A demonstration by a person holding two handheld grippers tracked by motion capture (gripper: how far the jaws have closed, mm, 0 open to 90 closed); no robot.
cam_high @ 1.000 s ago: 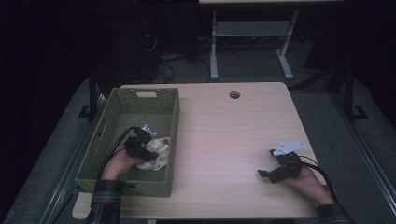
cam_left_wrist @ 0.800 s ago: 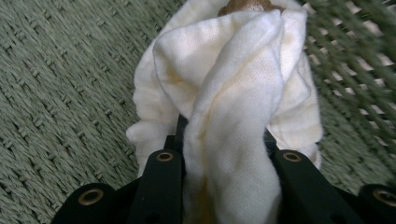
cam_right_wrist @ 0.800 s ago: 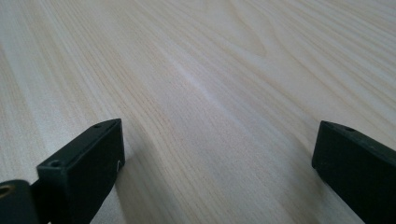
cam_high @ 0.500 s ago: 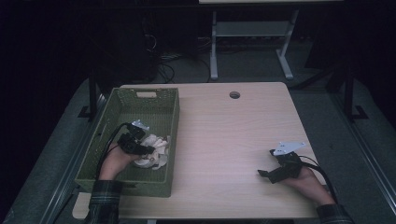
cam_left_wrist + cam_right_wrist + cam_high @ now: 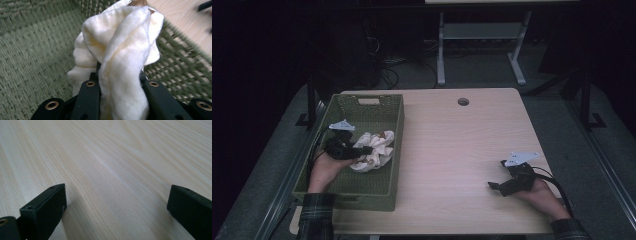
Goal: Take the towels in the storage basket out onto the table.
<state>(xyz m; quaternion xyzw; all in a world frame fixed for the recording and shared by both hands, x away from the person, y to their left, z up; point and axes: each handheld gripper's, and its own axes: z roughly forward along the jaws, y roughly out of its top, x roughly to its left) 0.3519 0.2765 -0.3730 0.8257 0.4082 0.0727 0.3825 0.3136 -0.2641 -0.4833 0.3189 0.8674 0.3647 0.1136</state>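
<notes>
The cream-white cloth (image 5: 120,57) was a soft knitted piece, crumpled into thick folds, with a small tan patch at its top edge. It hung bunched inside the green woven basket (image 5: 377,192), towards the right-hand wall, gathered between the jaws of the left gripper (image 5: 364,150). Those jaws had just been closing and now pinched the fabric, which spilled up over them. The left hand (image 5: 327,167) reached in from the basket's near end, forearm in a plaid sleeve. The right gripper (image 5: 494,186) rested low over the pale wooden table (image 5: 452,145) near its right front corner, jaws spread wide with nothing between them.
</notes>
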